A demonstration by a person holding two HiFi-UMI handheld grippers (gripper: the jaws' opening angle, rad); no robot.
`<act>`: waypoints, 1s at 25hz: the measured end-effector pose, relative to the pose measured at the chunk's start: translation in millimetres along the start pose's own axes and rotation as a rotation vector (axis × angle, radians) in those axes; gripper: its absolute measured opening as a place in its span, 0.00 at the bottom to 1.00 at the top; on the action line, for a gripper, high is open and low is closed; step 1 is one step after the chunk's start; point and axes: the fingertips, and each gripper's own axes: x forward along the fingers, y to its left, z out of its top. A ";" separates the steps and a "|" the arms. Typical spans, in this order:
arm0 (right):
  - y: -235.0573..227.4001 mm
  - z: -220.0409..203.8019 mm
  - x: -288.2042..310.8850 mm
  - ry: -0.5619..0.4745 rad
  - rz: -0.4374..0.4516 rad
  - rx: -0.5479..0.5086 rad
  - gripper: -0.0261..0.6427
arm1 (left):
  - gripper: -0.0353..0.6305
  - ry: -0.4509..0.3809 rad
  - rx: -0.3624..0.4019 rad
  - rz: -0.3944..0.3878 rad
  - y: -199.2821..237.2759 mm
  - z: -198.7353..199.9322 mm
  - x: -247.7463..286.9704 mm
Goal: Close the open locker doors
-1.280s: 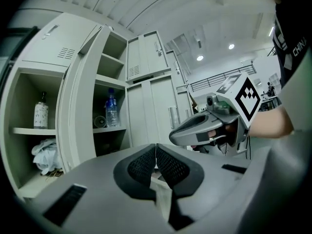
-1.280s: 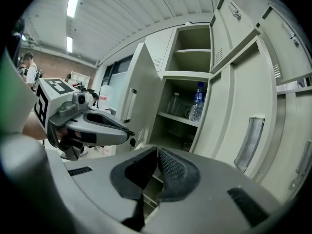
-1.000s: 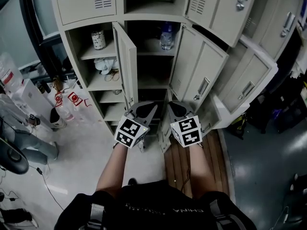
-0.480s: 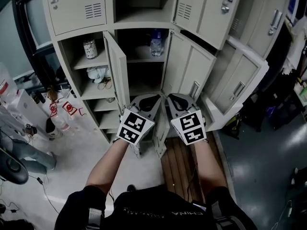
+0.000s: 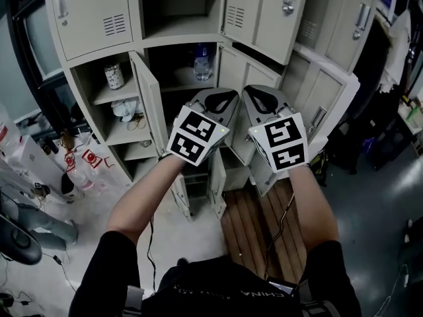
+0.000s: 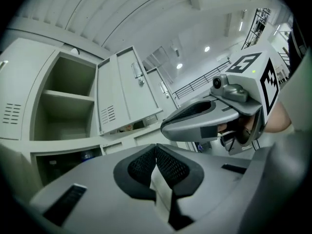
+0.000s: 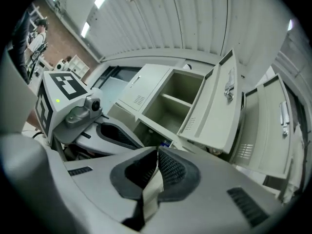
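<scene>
The grey locker block (image 5: 142, 41) has several doors open. In the head view the top middle compartment (image 5: 182, 5) is open, its door (image 5: 258, 12) swung right. Below it, one door (image 5: 151, 104) swings left and another (image 5: 239, 74) right. My left gripper (image 5: 223, 92) and right gripper (image 5: 259, 90) are raised side by side before the middle compartment, both shut and empty, touching no door. In the left gripper view my left gripper (image 6: 156, 147) faces the top compartment (image 6: 63, 106) and its door (image 6: 124, 94). In the right gripper view my right gripper (image 7: 157, 152) faces that door (image 7: 217, 111).
A water bottle (image 5: 201, 59) stands in the middle compartment. A jar (image 5: 114, 76) and white cloth (image 5: 125, 109) sit on the left shelves. More open doors (image 5: 327, 91) hang at the right. Bottles and clutter (image 5: 79, 164) cover the floor at left. Wooden boards (image 5: 258, 226) lie underfoot.
Both grippers have risen together from the low doors to the height of the middle compartment. They stay shut and side by side.
</scene>
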 end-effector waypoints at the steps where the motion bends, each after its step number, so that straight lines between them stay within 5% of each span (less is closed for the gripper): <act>1: -9.2 6.9 -2.8 -0.008 -0.018 -0.007 0.09 | 0.08 -0.009 0.010 -0.003 1.2 9.8 5.2; 15: -116.2 38.1 -30.5 -0.008 -0.167 -0.013 0.09 | 0.09 -0.085 0.043 -0.051 17.9 88.6 70.1; 17: -123.7 37.6 -29.8 0.002 -0.160 -0.007 0.10 | 0.11 -0.081 0.028 -0.068 15.6 91.1 78.3; 19: -126.2 36.5 -27.4 0.015 -0.132 0.002 0.25 | 0.22 -0.082 0.023 -0.083 12.8 93.4 83.6; 25: -139.5 36.3 -18.9 0.010 -0.108 0.072 0.25 | 0.23 -0.091 0.049 -0.069 14.0 100.0 88.4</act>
